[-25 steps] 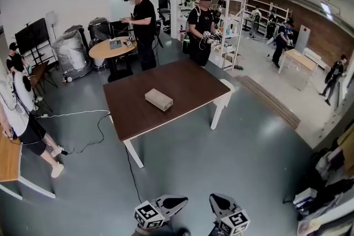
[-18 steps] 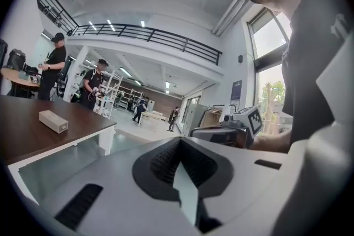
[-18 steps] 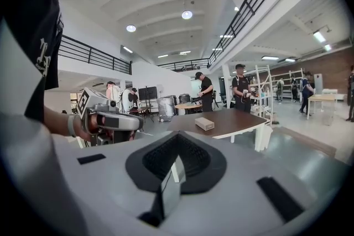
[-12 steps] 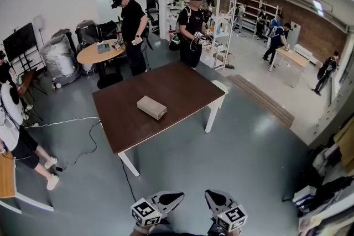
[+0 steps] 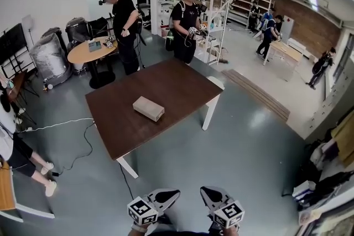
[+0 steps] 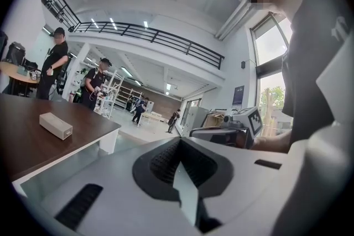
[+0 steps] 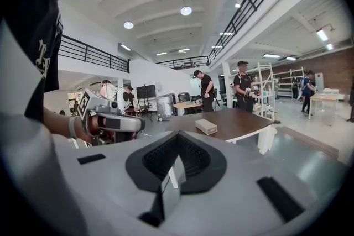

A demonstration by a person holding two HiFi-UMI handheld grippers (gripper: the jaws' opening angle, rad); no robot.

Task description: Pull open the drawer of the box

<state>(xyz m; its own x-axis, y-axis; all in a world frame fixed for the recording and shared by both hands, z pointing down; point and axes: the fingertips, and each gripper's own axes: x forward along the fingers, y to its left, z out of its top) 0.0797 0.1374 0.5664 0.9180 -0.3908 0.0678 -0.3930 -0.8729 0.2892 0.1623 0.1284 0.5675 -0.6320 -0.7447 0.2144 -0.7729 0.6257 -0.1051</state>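
Observation:
A small beige box (image 5: 148, 108) lies in the middle of a brown table (image 5: 182, 85), well ahead of me across bare floor. In the left gripper view the box (image 6: 56, 125) sits far off to the left, and in the right gripper view the same box (image 7: 206, 126) lies beyond the jaws. My left gripper (image 5: 175, 193) and right gripper (image 5: 204, 190) hang side by side at the bottom of the head view, far from the table. The jaws of the left gripper (image 6: 178, 142) and of the right gripper (image 7: 177, 136) are closed together on nothing.
Two people (image 5: 123, 27) stand just beyond the table's far side. A round wooden table (image 5: 88, 52) is at the back left, white shelving (image 5: 218, 14) behind. A cable (image 5: 83, 143) runs over the grey floor left of the table, near another person (image 5: 14, 152).
The table and box have grown slightly larger and shifted left in the head view as I moved toward them. Both grippers keep their place at the bottom edge, still closed.

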